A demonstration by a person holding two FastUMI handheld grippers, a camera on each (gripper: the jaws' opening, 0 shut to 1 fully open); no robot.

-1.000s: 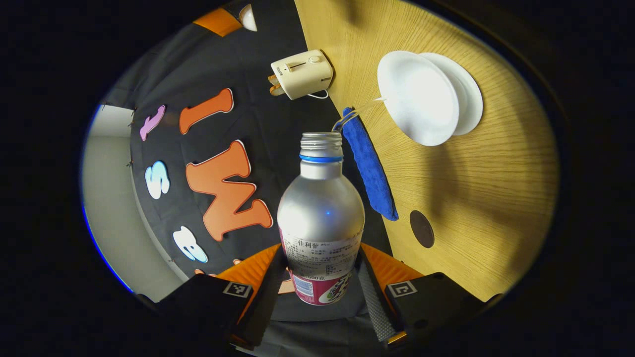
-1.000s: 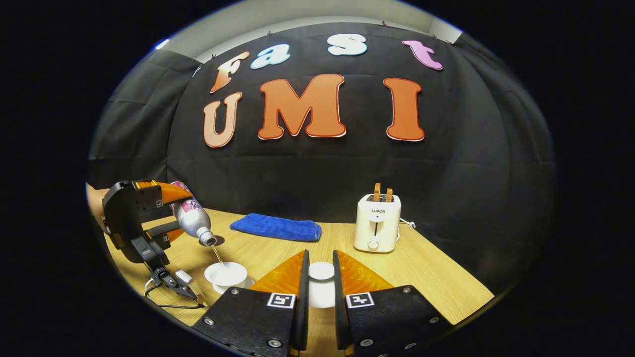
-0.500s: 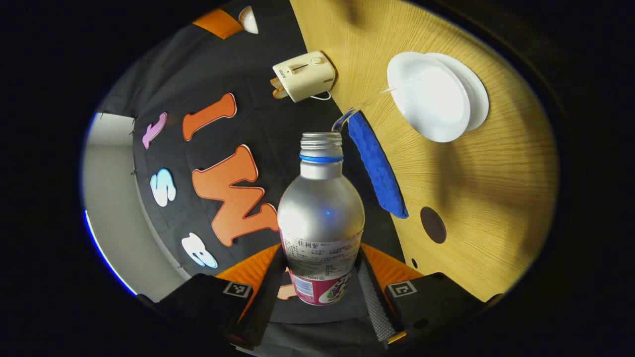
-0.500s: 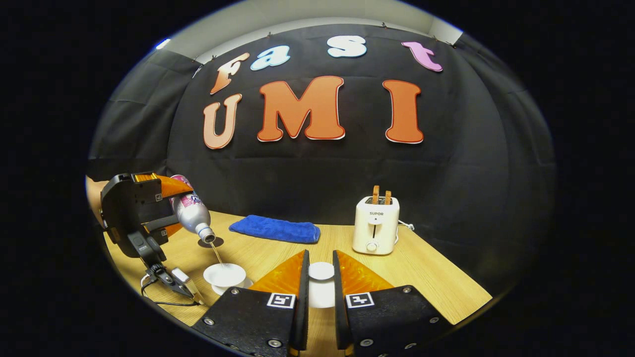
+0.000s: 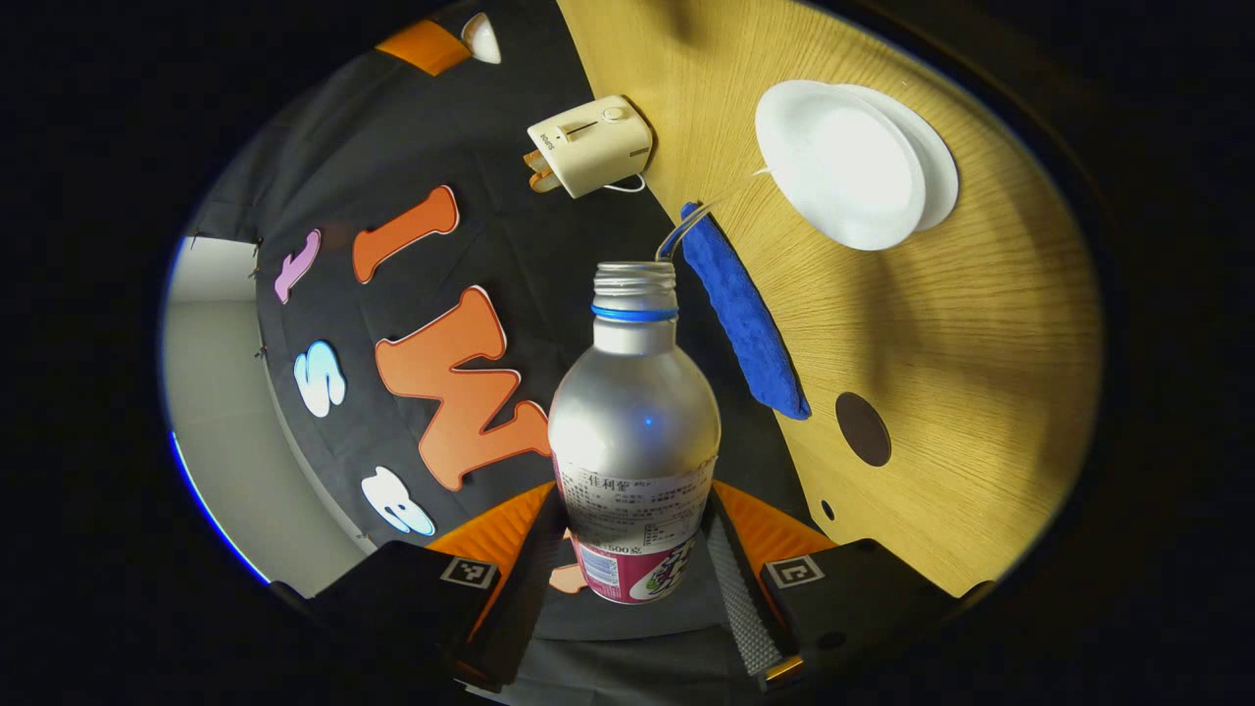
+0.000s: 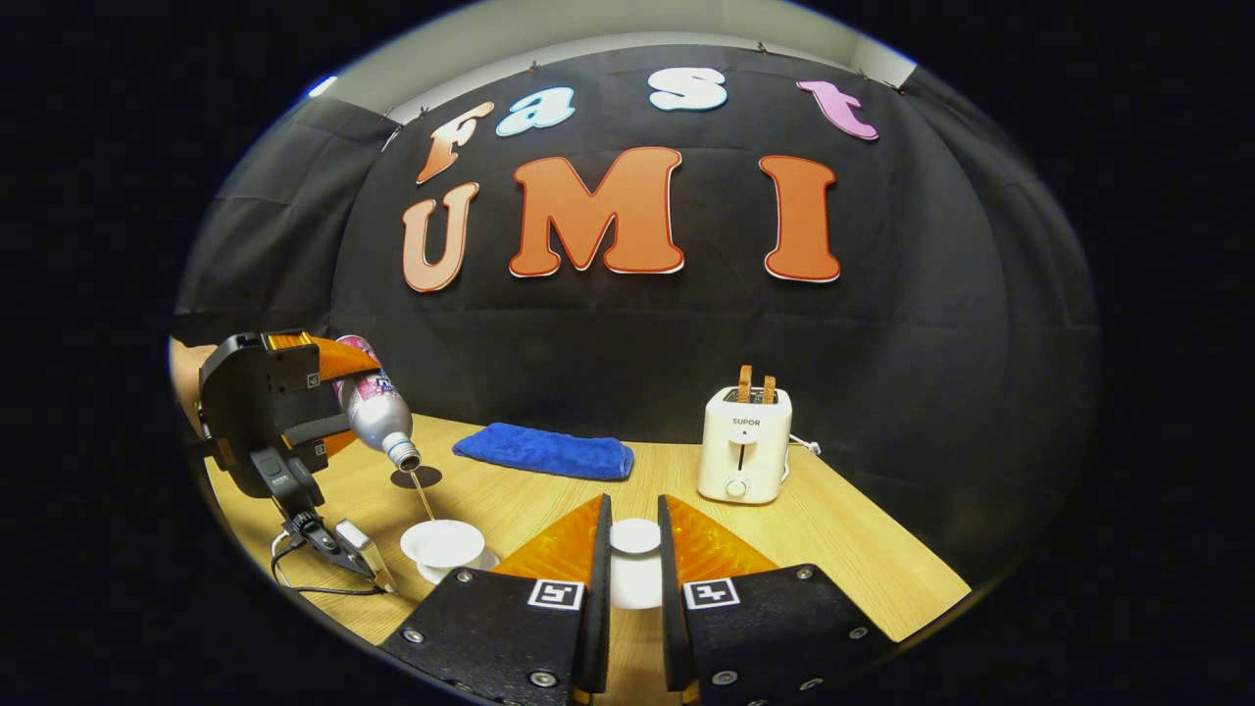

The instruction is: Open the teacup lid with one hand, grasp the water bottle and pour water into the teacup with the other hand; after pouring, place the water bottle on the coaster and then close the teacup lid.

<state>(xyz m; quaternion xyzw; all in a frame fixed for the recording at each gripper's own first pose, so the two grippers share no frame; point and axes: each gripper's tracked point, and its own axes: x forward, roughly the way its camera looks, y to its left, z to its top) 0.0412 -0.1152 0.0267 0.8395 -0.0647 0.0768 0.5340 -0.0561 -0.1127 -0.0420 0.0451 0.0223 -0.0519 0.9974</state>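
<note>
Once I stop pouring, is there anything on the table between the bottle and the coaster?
Nothing visible. The water bottle, held in the left gripper, tilts over the teacup. The coaster lies bare just behind the cup. The blue towel sits farther back, off that path.

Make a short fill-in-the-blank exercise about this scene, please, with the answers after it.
1. The left tool holds a tilted ____ and pours water.
2. The water falls into the white ____ on its saucer.
3. The right tool holds the white lid ____ the table.
4. The blue towel lies between the dark coaster and the ____.

Missing words: bottle; teacup; above; toaster
</note>
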